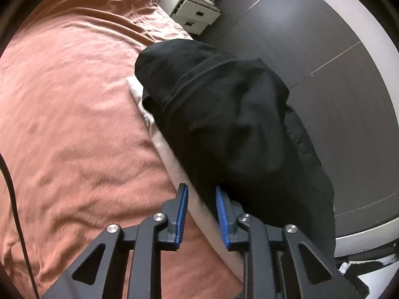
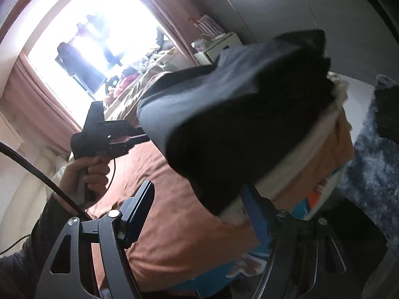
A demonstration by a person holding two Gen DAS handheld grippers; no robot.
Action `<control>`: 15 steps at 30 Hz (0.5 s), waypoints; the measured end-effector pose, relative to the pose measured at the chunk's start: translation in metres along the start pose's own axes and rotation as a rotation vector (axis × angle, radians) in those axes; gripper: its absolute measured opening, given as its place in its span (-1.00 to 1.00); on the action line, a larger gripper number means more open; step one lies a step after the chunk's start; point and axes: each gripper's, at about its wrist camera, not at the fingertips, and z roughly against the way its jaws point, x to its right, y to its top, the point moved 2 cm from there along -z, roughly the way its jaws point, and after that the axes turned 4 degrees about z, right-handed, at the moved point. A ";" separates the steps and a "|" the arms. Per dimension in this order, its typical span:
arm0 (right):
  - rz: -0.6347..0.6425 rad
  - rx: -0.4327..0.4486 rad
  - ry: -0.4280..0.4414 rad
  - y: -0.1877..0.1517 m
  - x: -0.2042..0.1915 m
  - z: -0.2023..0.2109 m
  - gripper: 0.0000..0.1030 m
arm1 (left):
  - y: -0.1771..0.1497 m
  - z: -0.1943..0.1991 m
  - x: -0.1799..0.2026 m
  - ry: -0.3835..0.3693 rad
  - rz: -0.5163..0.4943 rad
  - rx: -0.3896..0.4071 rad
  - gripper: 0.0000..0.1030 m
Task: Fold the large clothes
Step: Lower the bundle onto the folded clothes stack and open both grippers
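Two grippers at a folded black garment (image 1: 224, 124)

Left gripper (image 1: 200, 194) and right gripper (image 2: 199, 204) both spread, pinching nothing; garment overhangs the bed (image 1: 74, 124) edge, may slide off.

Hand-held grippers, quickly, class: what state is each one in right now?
Left hand-held gripper: open, holding nothing, beside the black garment.
Right hand-held gripper: open, holding nothing, at the garment's edge.

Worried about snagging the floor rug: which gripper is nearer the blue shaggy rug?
Right. The right gripper sits at the bed corner beside the rug; the left gripper is beyond the black garment, over the bed.
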 end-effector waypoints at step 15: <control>-0.037 0.013 -0.104 0.036 0.013 -0.001 0.25 | 0.035 0.010 0.002 0.059 0.008 0.054 -0.67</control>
